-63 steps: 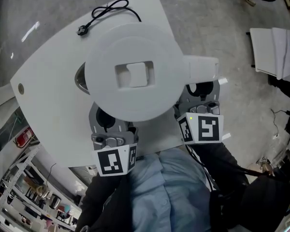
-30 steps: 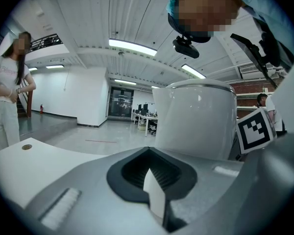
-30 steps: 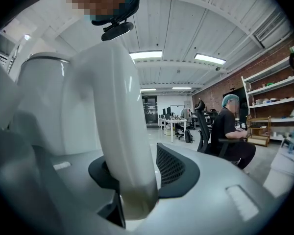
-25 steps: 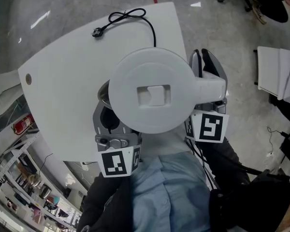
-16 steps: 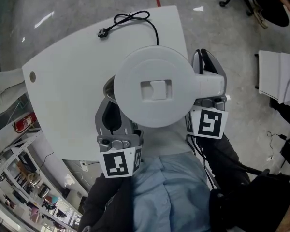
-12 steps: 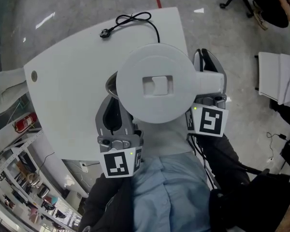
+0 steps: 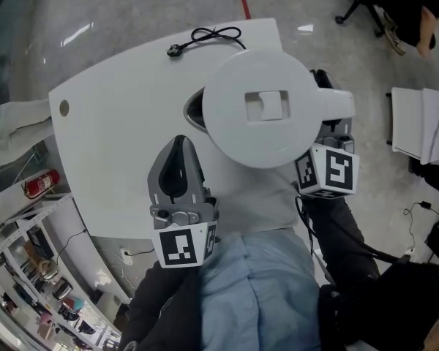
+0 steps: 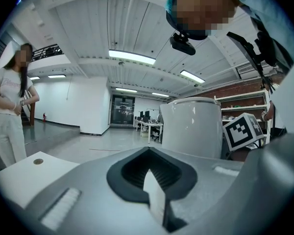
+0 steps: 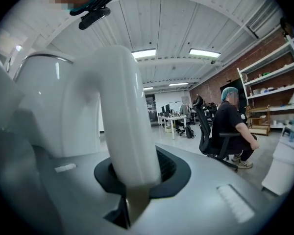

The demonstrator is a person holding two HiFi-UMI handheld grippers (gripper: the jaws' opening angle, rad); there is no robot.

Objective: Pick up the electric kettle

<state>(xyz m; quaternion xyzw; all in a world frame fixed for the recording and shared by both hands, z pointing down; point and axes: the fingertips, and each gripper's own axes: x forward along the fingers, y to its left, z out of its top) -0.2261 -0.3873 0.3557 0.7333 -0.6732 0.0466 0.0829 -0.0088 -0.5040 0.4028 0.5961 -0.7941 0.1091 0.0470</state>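
The electric kettle (image 7: 263, 108) is held up over the far right part of the white counter (image 7: 117, 130), close under the head camera. It appears to be lifted clear of the counter, though its underside is hidden. Its handle (image 9: 122, 111), on the right side, is clamped between the jaws of the right gripper (image 9: 131, 192), which have just been opened slightly further with the handle between them. The left gripper (image 8: 153, 192) is placed nearer and to the left of the kettle, apart from it, with its jaws brought together on nothing. A black power cord (image 7: 211, 36) is laid at the far edge of the counter. A seated person (image 9: 232, 126) is seen beyond the right gripper.
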